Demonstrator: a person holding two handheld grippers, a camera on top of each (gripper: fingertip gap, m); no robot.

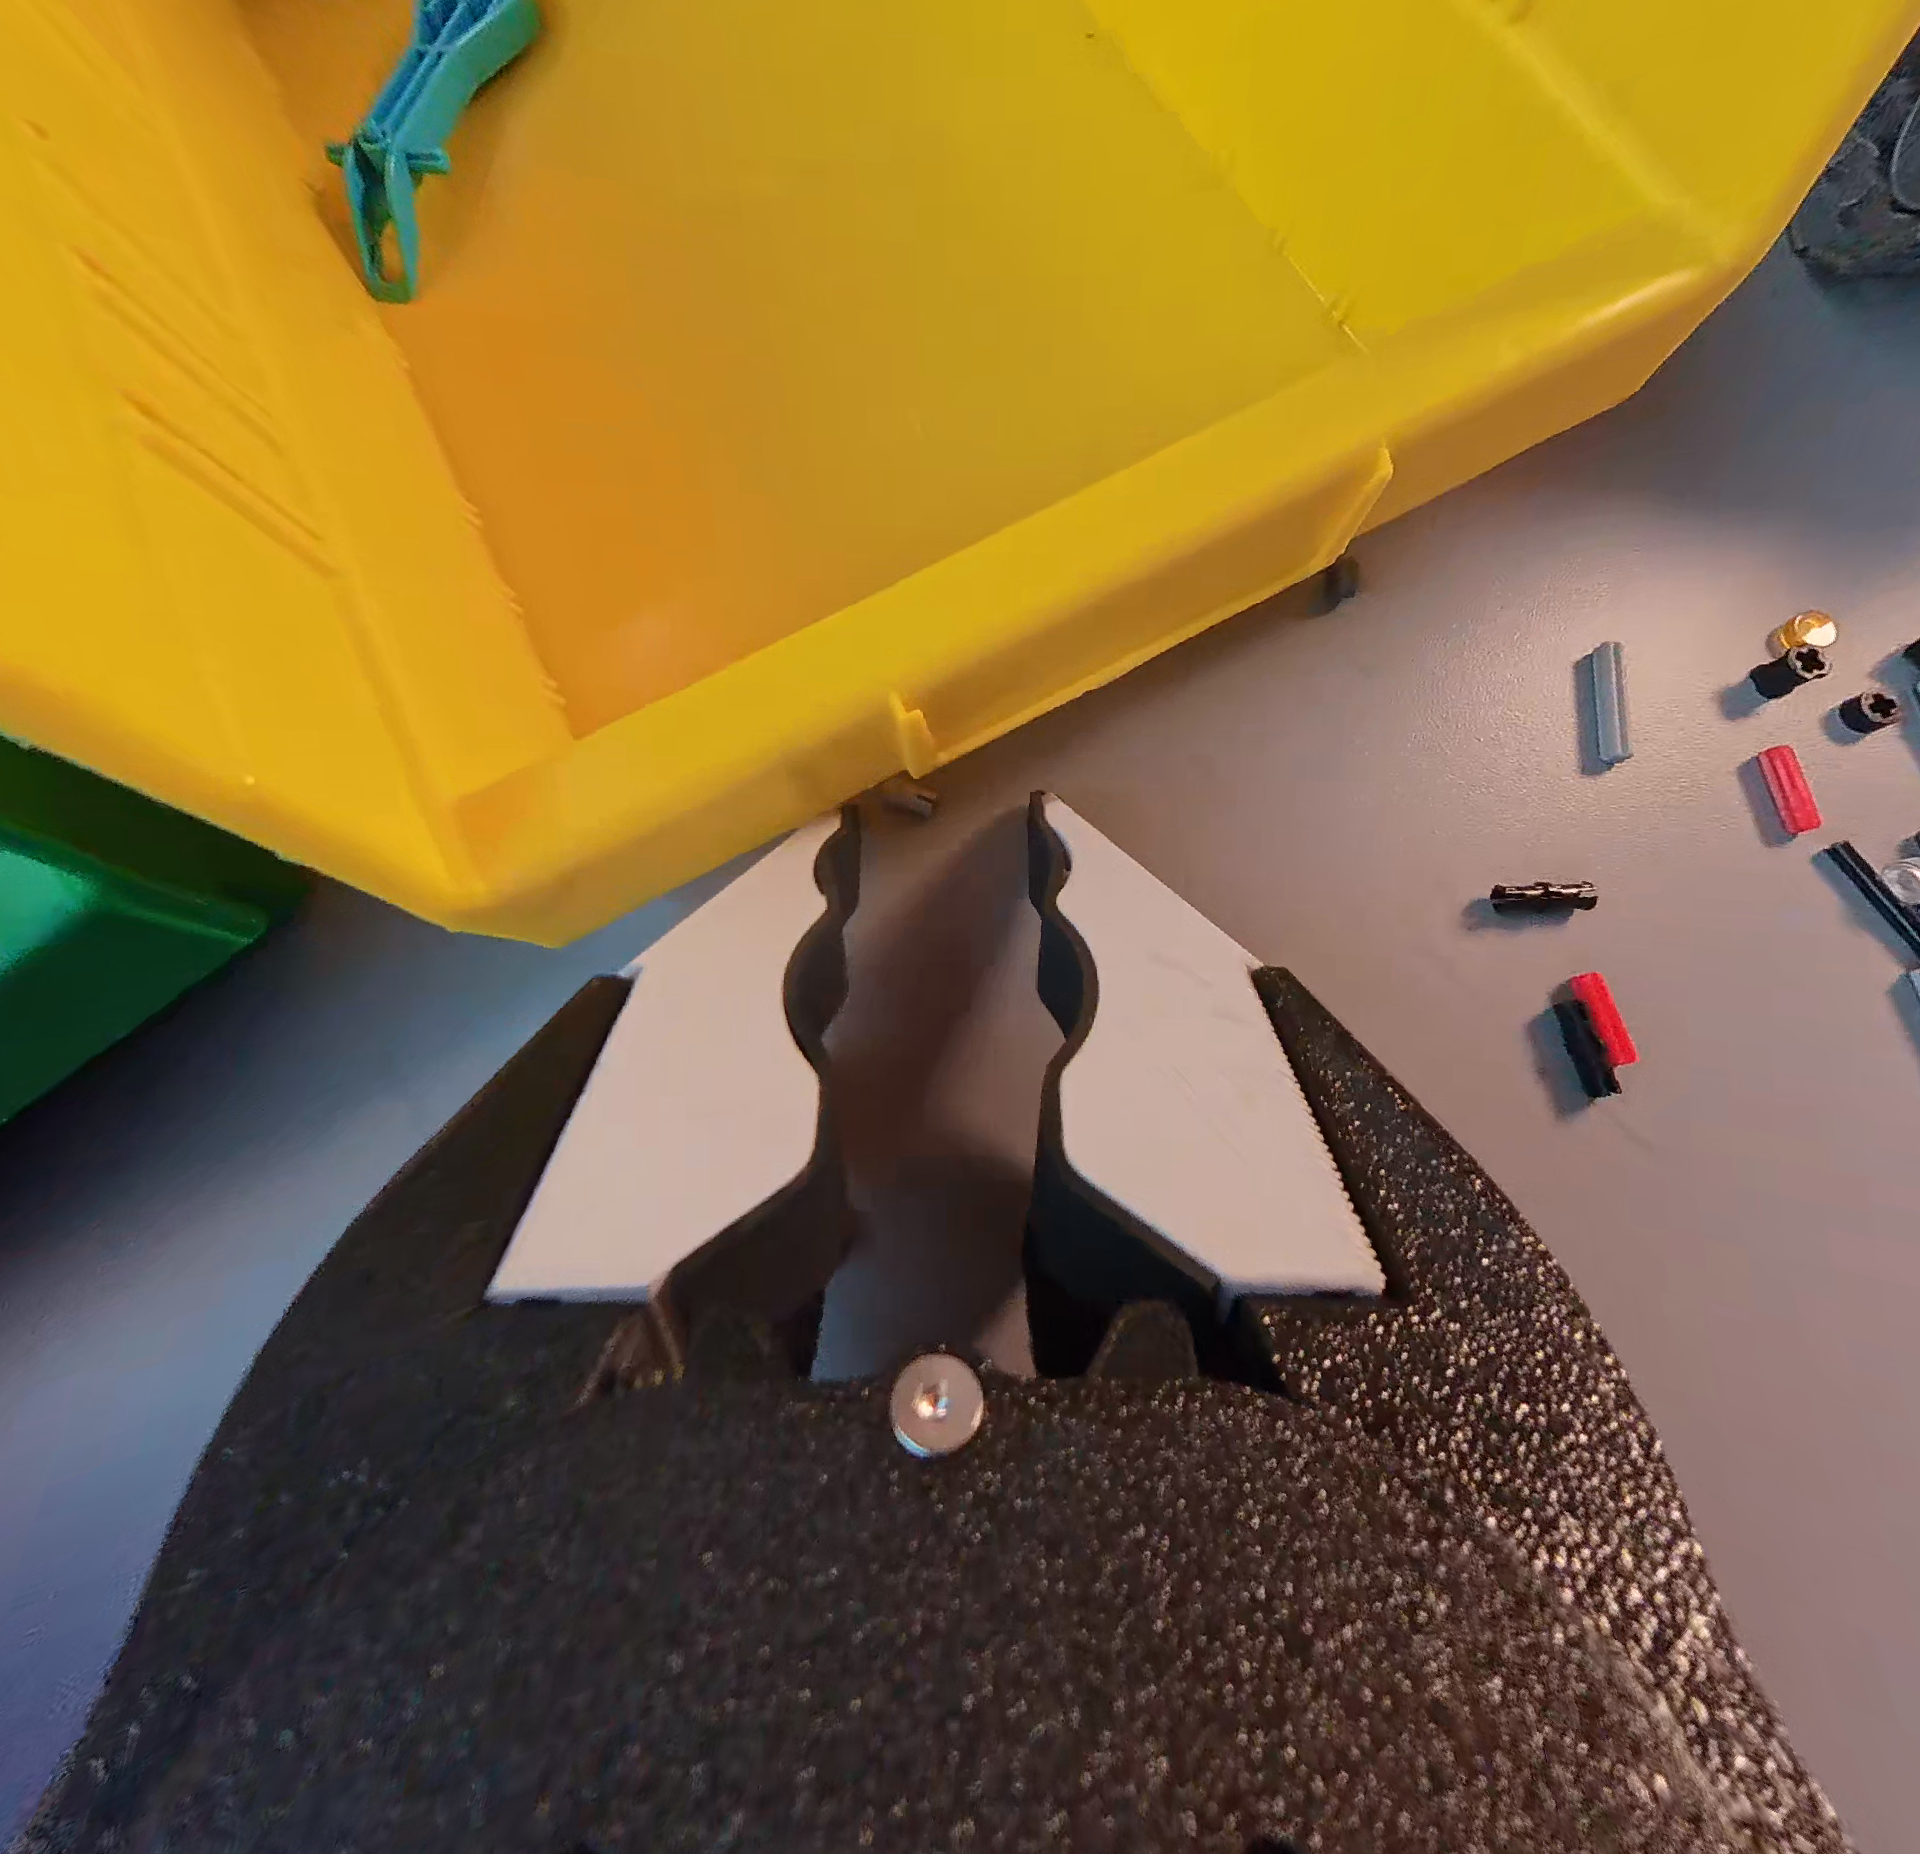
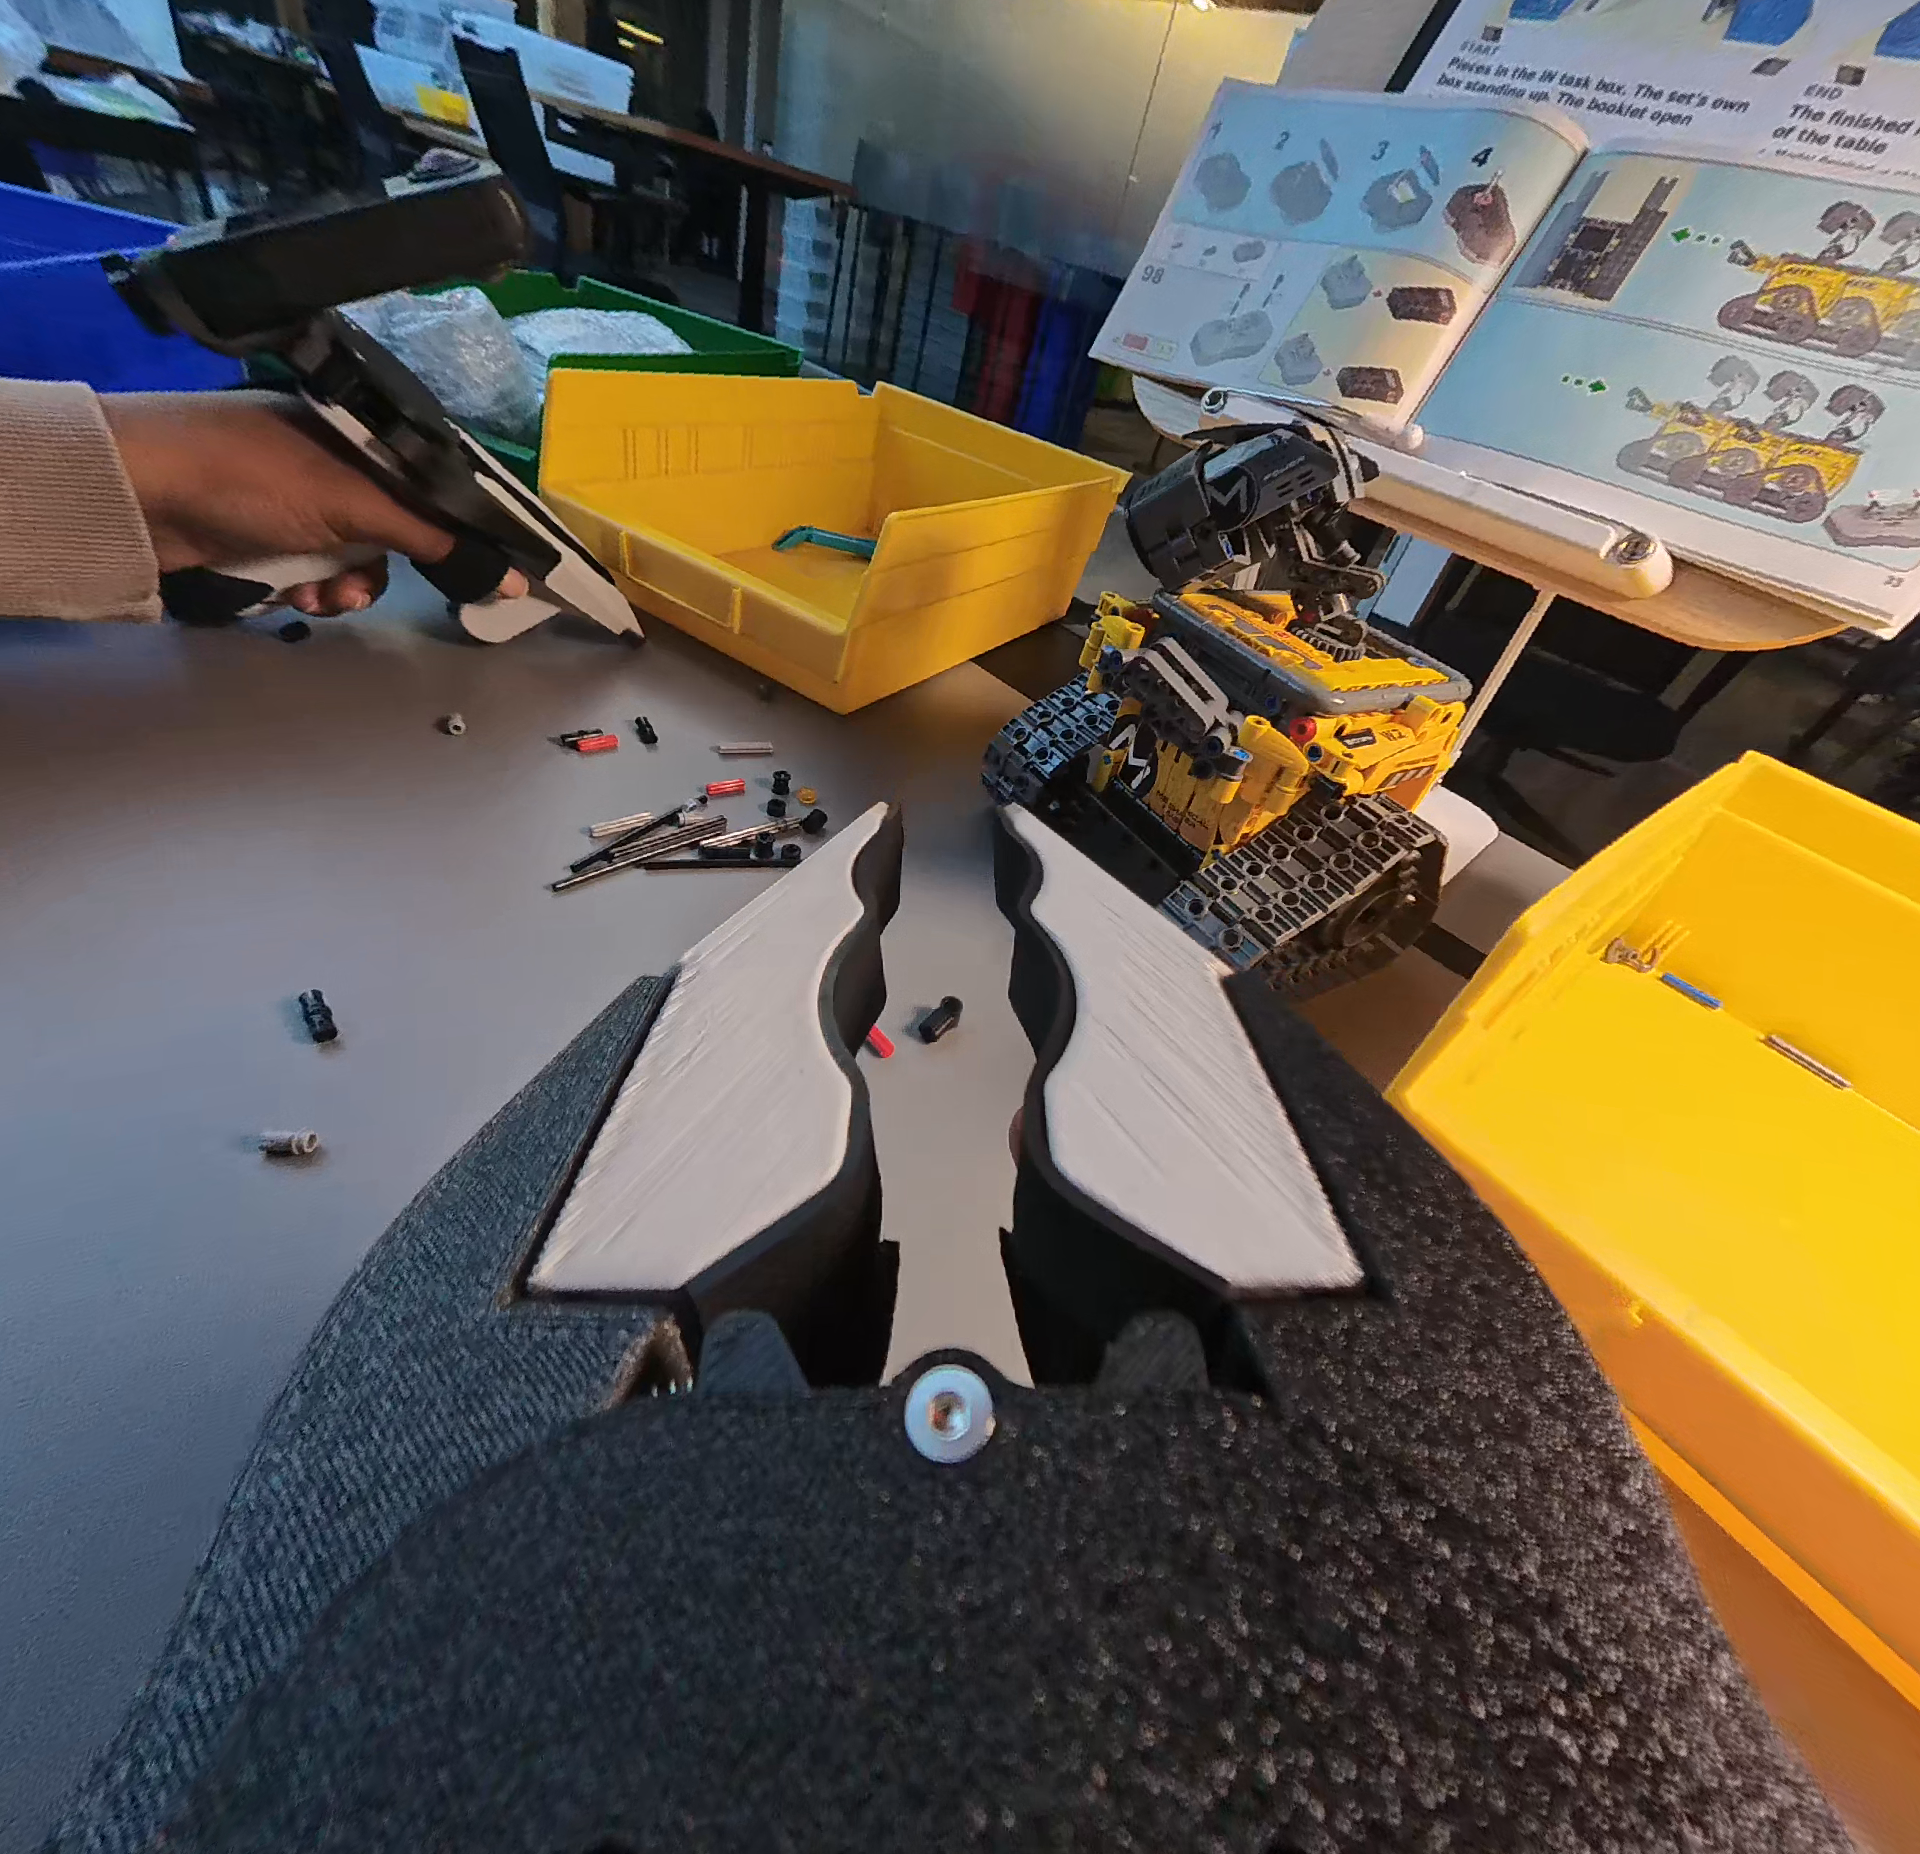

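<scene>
My left gripper [image 1: 940, 807], spread and empty, touches down on the counter [image 1: 1351, 973] around a small dark pin [image 1: 909, 798] tucked under the yellow bin [image 1: 1039, 609], which may block pinching, while my right gripper [image 2: 940, 828] hovers spread.

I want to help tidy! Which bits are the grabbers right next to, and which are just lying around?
By the grabbers: left gripper, small dark pin, yellow bin; right gripper, black pin, red pin.
Lying around: teal piece, toy robot, booklet, rods.

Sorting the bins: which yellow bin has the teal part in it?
The yellow bin by the left gripper; the teal part lies inside. The divided yellow bin on the right holds none.
</scene>
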